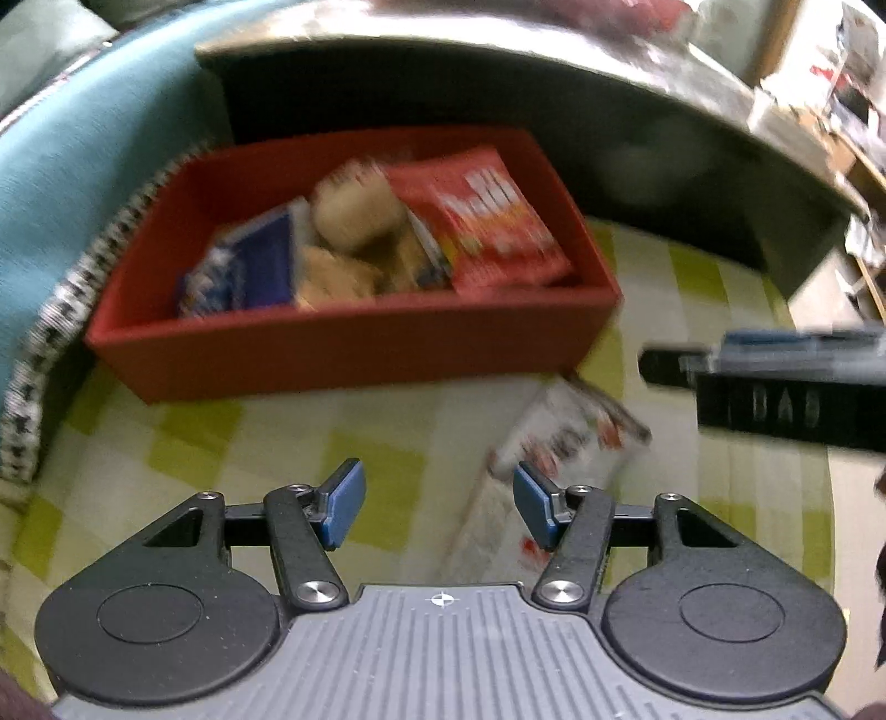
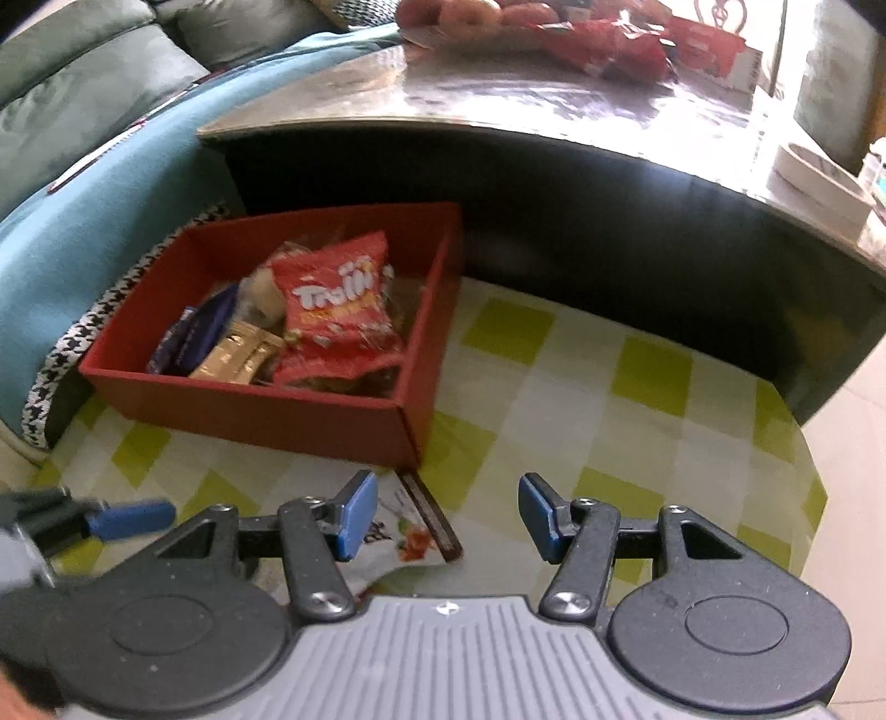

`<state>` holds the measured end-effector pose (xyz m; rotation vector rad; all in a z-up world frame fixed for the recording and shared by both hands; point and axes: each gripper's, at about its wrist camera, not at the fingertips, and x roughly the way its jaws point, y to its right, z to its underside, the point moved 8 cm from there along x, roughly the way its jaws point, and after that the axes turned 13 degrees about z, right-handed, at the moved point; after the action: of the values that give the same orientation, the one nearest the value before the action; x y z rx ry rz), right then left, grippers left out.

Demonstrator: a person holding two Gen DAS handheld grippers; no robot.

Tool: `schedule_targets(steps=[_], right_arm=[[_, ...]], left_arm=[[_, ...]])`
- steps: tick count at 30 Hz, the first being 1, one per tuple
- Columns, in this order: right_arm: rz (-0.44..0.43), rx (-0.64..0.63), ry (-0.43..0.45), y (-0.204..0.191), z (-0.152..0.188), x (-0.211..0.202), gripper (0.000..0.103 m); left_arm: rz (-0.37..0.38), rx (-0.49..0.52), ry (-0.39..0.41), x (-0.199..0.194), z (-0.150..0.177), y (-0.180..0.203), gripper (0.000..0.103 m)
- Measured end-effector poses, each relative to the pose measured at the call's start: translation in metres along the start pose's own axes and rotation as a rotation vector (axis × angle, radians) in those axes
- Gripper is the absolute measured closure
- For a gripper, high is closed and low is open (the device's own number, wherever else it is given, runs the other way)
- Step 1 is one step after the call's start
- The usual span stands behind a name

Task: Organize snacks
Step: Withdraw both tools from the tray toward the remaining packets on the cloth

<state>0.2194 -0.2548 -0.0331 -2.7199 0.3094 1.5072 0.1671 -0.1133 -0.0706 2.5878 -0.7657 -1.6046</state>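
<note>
A red box [image 1: 354,354] [image 2: 266,410] stands on the checked cloth and holds several snacks: a red Trolli bag [image 1: 498,221] [image 2: 338,304], a blue packet [image 1: 243,271] [image 2: 194,332] and a gold packet [image 2: 238,354]. A white snack packet [image 1: 570,432] [image 2: 410,531] lies flat on the cloth in front of the box. My left gripper [image 1: 440,507] hovers open just left of that packet, with nothing between its pads. My right gripper [image 2: 448,515] is open above the packet's right end and holds nothing; its body [image 1: 775,387] shows at the right edge of the left wrist view.
A low table with a dark side and glossy top [image 2: 498,99] rises behind the box, with red snack bags [image 2: 609,44] and a white bowl [image 2: 819,177] on it. A teal sofa [image 1: 66,194] with houndstooth trim borders the left. Green-and-white checked cloth [image 2: 609,387] covers the floor.
</note>
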Motion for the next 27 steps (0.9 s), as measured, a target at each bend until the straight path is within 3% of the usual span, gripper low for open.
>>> schedule_targets(steps=[5, 12, 19, 21, 27], right_arm=[[-0.016, 0.001, -0.033, 0.000, 0.004, 0.007, 0.045], [-0.049, -0.038, -0.077, -0.020, 0.009, 0.017, 0.043], [-0.064, -0.030, -0.138, -0.035, 0.012, 0.028, 0.038], [-0.058, -0.027, -0.157, -0.037, 0.015, 0.031, 0.037], [-0.051, -0.001, -0.192, -0.043, 0.017, 0.037, 0.035]], left_arm=[[0.029, 0.033, -0.091, 0.021, 0.024, 0.012, 0.034], [0.045, 0.042, -0.144, 0.040, 0.038, 0.012, 0.027], [0.026, 0.088, -0.143, 0.042, 0.041, 0.017, 0.027], [0.019, 0.093, -0.137, 0.041, 0.044, 0.021, 0.033], [-0.011, 0.086, -0.140, 0.037, 0.050, 0.019, 0.036]])
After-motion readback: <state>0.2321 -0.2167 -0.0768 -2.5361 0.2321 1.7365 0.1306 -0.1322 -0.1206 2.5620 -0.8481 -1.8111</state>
